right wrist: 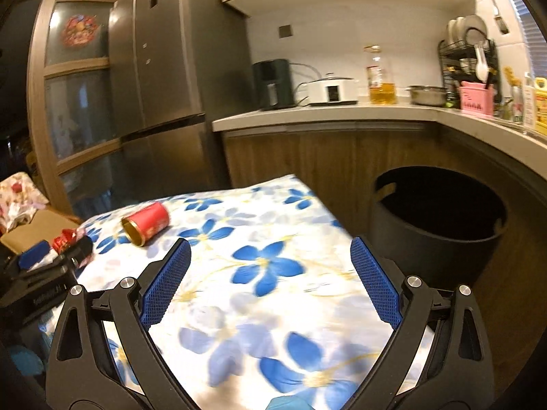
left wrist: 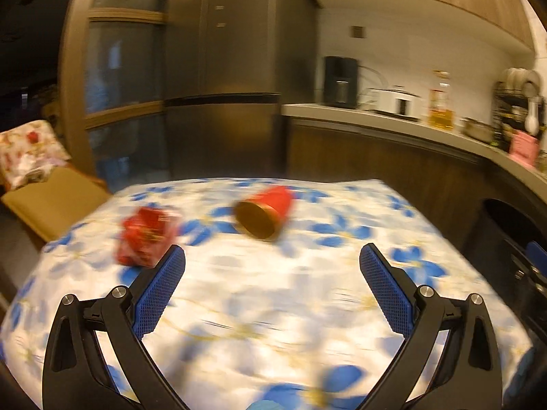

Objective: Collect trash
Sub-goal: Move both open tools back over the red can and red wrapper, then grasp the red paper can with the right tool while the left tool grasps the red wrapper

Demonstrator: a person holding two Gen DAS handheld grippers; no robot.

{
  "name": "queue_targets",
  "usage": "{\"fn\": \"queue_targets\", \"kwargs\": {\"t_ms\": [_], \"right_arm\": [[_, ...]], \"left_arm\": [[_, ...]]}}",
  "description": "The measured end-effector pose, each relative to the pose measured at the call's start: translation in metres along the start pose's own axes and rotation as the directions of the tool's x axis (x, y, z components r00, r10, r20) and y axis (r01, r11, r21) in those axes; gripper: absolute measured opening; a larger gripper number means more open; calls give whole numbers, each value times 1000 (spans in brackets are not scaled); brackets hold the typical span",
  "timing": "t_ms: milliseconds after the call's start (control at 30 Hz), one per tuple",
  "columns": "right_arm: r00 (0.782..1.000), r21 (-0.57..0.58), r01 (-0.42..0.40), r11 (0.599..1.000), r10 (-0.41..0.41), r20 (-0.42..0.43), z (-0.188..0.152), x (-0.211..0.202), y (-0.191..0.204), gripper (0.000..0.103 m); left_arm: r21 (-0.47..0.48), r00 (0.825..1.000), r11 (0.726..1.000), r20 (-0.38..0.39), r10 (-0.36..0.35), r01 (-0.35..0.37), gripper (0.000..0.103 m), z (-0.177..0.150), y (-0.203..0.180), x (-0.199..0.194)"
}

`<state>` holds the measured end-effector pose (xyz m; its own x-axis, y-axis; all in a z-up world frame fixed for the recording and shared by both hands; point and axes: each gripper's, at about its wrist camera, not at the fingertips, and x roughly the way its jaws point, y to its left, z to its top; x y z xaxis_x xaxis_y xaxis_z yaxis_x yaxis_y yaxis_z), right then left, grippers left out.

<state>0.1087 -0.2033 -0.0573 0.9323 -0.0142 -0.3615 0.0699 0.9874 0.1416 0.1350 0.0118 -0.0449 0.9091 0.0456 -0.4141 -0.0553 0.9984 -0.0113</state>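
Red can (left wrist: 265, 213): on its side on the desk, far of centre, gold open end turned toward the near left; seen also from the right wrist (right wrist: 146, 222), far left on the cloth.
Red wrapper (left wrist: 145, 235): crumpled, on the desk left of the can and apart from it; blurred in the left wrist view; in the right wrist view (right wrist: 65, 239) only a scrap visible behind the other gripper.
Desk (left wrist: 273, 307): covered by a white cloth with blue flowers and yellow stems.
Left gripper (left wrist: 272, 256): jaws released, spread wide, nothing between them; above the near part of the desk, left fingertip just beside the wrapper, can beyond the gap.
Right gripper (right wrist: 270, 251): jaws released, spread wide, nothing between them; above the right half of the desk, can well off to the far left.
Black bin (right wrist: 441, 218): round, open-topped, on the floor just beside the desk's right edge, below the kitchen counter.
Kitchen counter (right wrist: 342, 114): far right, carrying a white cooker (right wrist: 333, 90), an oil bottle (right wrist: 379, 78), a dish rack (right wrist: 468, 58).
Fridge (right wrist: 164, 68): tall, grey, far behind the desk.
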Motion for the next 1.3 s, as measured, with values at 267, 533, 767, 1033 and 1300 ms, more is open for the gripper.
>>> {"fn": "queue_targets", "kwargs": {"t_ms": [267, 533, 767, 1033, 1300], "right_arm": [[996, -21, -78, 997, 77, -47, -7, 30, 43, 93], [990, -50, -127, 991, 124, -60, -5, 47, 78, 93], [986, -66, -156, 986, 152, -69, -5, 55, 96, 93], [984, -77, -168, 983, 163, -75, -5, 61, 105, 93], [981, -99, -178, 979, 169, -90, -7, 69, 118, 93]], "left_arm": [[-86, 979, 975, -13, 203, -203, 97, 10, 78, 31], [-119, 974, 968, -81, 214, -222, 97, 13, 99, 54], [-99, 965, 965, -127, 230, -243, 97, 13, 96, 73], [-82, 959, 972, -201, 200, -220, 56, 6, 95, 88], [-72, 963, 981, -218, 161, -180, 19, 1, 92, 90]]}}
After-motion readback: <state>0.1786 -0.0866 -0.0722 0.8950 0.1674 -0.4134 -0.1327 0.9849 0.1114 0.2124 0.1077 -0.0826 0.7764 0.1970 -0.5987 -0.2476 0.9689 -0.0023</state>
